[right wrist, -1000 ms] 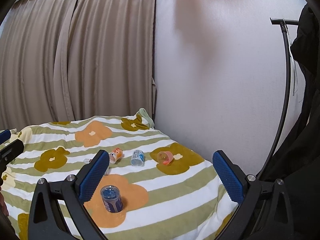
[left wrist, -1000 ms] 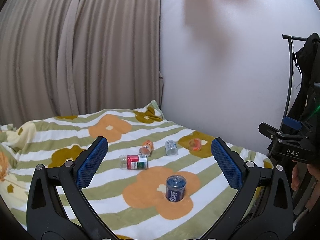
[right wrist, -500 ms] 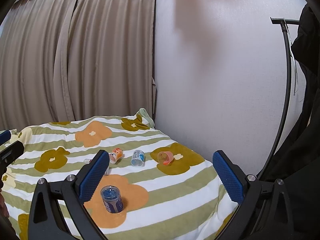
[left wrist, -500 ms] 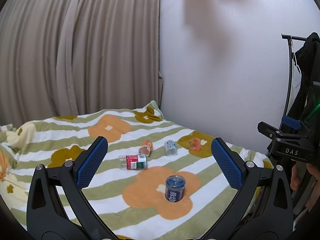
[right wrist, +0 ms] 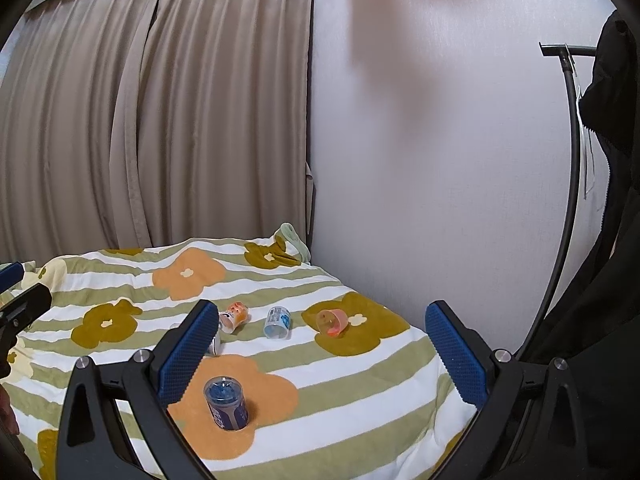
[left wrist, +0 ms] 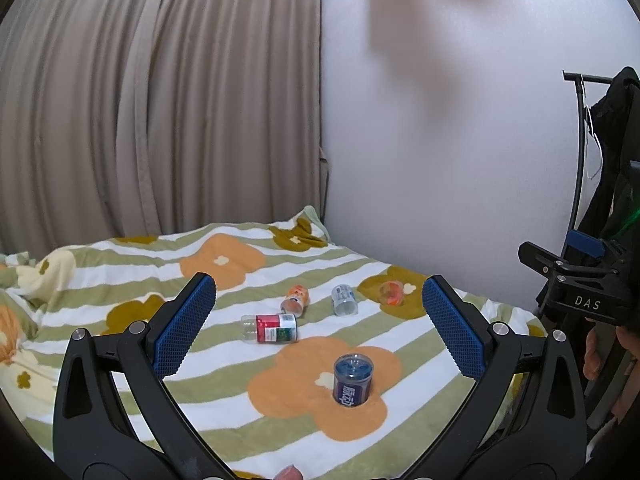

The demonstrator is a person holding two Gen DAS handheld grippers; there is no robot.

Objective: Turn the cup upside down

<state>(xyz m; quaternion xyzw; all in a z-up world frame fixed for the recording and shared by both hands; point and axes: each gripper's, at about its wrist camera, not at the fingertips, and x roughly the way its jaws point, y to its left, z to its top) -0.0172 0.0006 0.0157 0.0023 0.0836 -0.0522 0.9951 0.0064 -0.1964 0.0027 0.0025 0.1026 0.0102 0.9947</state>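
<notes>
Nothing moved; right hand-held gripper (right wrist: 322, 354) finger hides red-labelled bottle (left wrist: 271, 328).

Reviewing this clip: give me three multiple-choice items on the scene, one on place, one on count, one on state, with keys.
1. What does the blue cup stand on?
A. an orange flower of the blanket
B. a wooden table
C. the floor

2. How many small containers lie on their sides behind it?
A. one
B. four
C. seven

3. How are the left gripper and right gripper?
A. both open, empty
B. both shut on cups
C. left shut, right open

Key: 1 A, orange print surrounds its base; 2 B, four lie tipped; 3 A, pads stand wide apart, nothing between.
</notes>
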